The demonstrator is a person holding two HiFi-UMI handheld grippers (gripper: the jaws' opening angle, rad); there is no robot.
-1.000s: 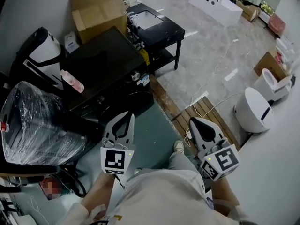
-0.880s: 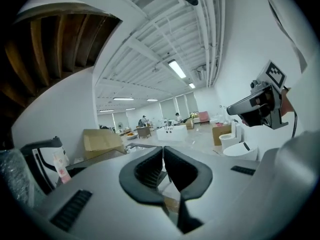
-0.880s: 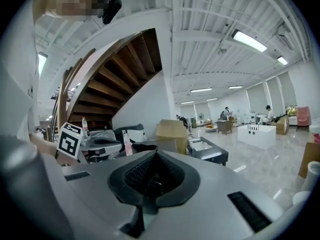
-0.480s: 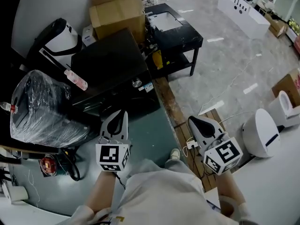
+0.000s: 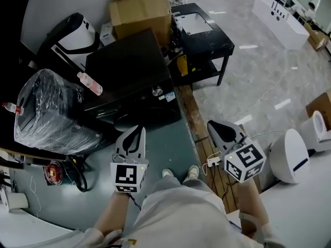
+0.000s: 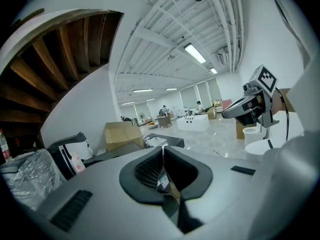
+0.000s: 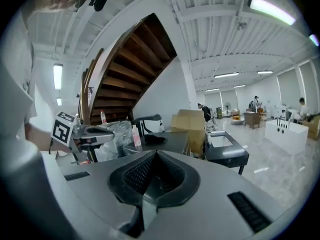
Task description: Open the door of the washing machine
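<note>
The black washing machine (image 5: 129, 66) stands ahead of me, its dark front and round door (image 5: 142, 117) facing the green floor. My left gripper (image 5: 135, 130) hovers just in front of the door, apart from it, with its jaws together and nothing held. My right gripper (image 5: 216, 126) hangs further right over the wooden boards, jaws shut and empty. In the left gripper view the left gripper (image 6: 162, 153) points over the machine's top (image 6: 117, 151). In the right gripper view the right gripper (image 7: 155, 158) faces the machine's top (image 7: 167, 140).
A pink bottle (image 5: 90, 84) lies on the machine's top. A plastic-wrapped bundle (image 5: 49, 107) sits left of it, a cardboard box (image 5: 139, 6) and black side table (image 5: 204, 30) behind. Wooden boards (image 5: 207, 146) and a white rounded device (image 5: 289, 156) lie right. My shoes (image 5: 178, 173) stand on the floor.
The head view has swung, so the washing machine now sits more squarely ahead of the left gripper. Both grippers shifted a little and stay shut. Both shoes now show.
</note>
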